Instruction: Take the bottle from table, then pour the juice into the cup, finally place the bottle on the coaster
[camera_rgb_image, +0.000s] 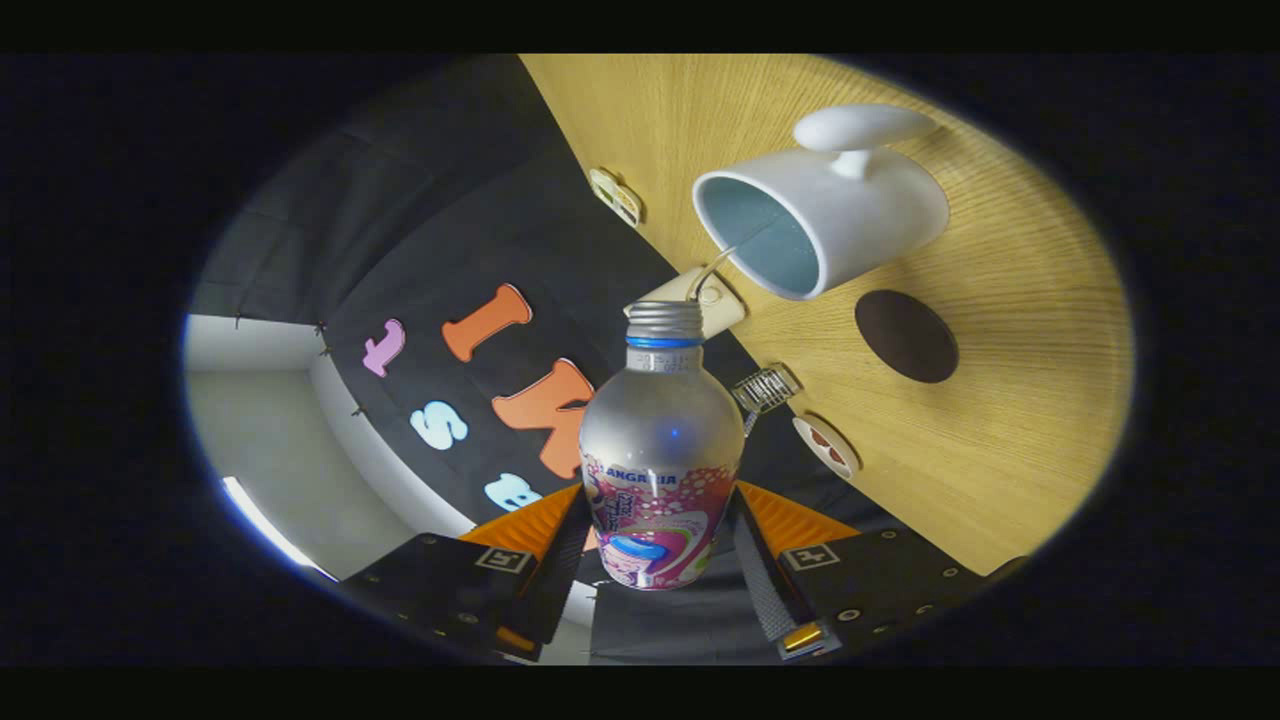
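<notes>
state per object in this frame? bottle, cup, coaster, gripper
bottle: held between the fingers, tilted with the rig, neck toward the cup, no cap seen on its threaded neck
cup: on the table, apart from the bottle neck; contents cannot be told
coaster: flat on the table beside the cup, nothing on it
gripper: fingers pressed on both sides of the bottle

The gripper (660, 545) grips the bottle (660, 450). Just beyond its mouth stands the cup (830, 215), coaster (906, 336) beside it; bare table (1020, 420) past the coaster; clutter lines the wall edge.
</notes>
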